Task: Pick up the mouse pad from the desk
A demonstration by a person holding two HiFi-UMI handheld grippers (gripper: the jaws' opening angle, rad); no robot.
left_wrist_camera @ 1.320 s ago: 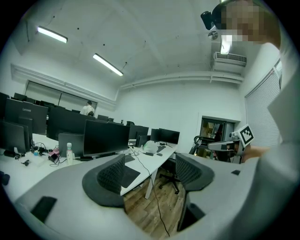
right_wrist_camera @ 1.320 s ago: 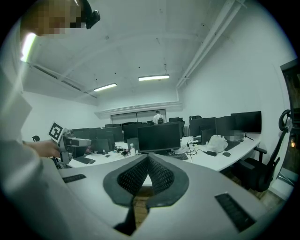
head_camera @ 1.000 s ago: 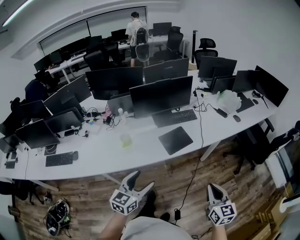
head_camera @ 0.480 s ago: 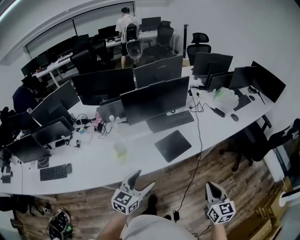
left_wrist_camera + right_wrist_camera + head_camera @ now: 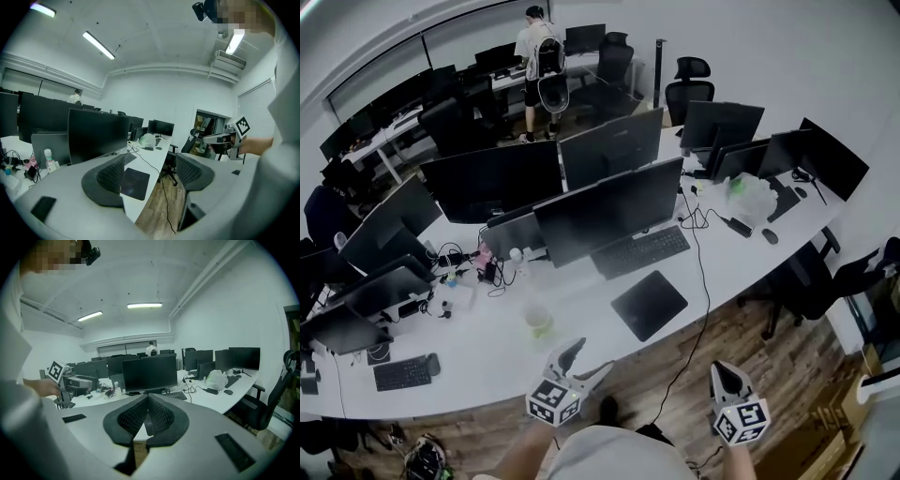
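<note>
A flat black mouse pad (image 5: 649, 305) lies on the long white desk (image 5: 502, 349). The left gripper (image 5: 591, 356) is spread wide. The right gripper (image 5: 719, 371) is pressed together.

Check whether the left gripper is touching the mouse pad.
Apart. The head view shows the left gripper held short of the mouse pad, with bare desk between them.
</note>
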